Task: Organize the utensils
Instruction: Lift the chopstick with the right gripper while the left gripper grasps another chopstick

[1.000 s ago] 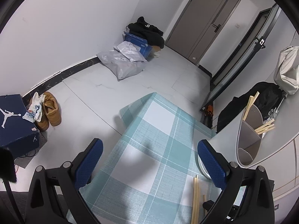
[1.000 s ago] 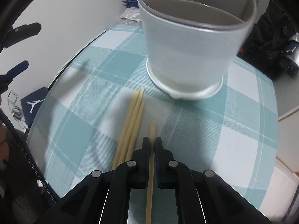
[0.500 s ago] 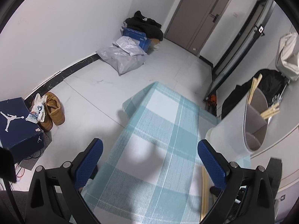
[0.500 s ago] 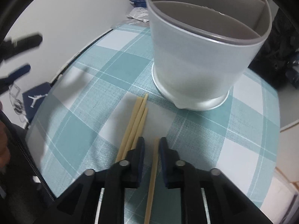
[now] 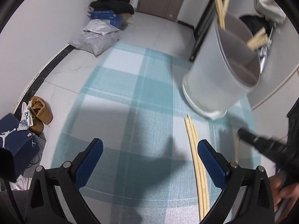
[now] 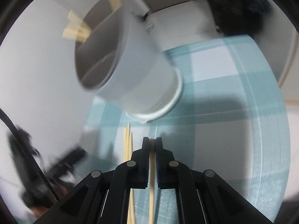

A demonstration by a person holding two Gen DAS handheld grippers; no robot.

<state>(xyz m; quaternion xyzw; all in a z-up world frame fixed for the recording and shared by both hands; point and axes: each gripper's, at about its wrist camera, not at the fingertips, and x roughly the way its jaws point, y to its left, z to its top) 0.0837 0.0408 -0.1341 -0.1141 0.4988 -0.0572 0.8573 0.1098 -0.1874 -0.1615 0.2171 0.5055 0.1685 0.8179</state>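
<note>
**One chopstick pinched, and the holder is close by**

The tabletop (image 5: 130,97), with its blue-green checked cloth, is carrying a big grey utensil holder (image 6: 134,78). Some chopsticks are already sticking out of the holder's top. The holder looks close in front of the right gripper (image 6: 152,140), so a fast swing could be bumping it and tipping it over.

The right gripper is pointing down at a slant. Its jaws are squeezing shut on one single chopstick (image 6: 151,183). The stick is long and thin, so it may be twisting or slipping out on the way up.

The left gripper (image 5: 149,149) is also slanting down, with its jaws wide open and holding nothing. The loose chopsticks (image 5: 196,153) are lying just beside its right jaw, which could be knocking them off the tabletop.
</note>
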